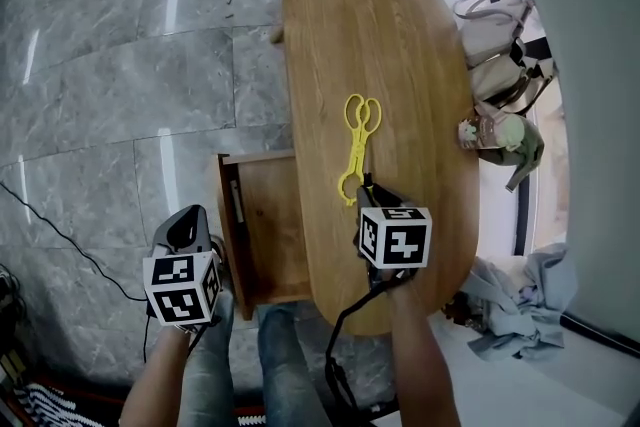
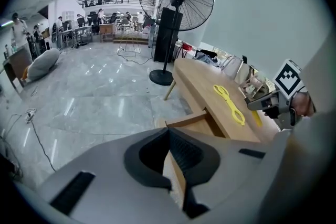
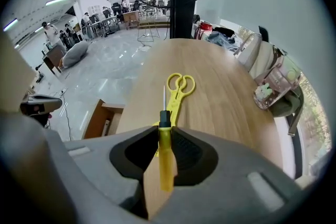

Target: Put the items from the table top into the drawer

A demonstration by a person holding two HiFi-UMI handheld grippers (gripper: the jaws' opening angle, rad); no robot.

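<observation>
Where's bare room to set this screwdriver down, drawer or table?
Drawer floor is bare right of the slim item at its left wall. The table is bare beyond the yellow tongs; its right edge is crowded by bags.

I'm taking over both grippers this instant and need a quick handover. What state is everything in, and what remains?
Right gripper: shut on the yellow screwdriver, above the table.
Left gripper: shut, empty, beside the drawer.
Drawer: open; one slim item seems to lie inside.
Yellow scissor tongs: lying on the tabletop.
To do: screwdriver into the drawer, then the tongs.
</observation>
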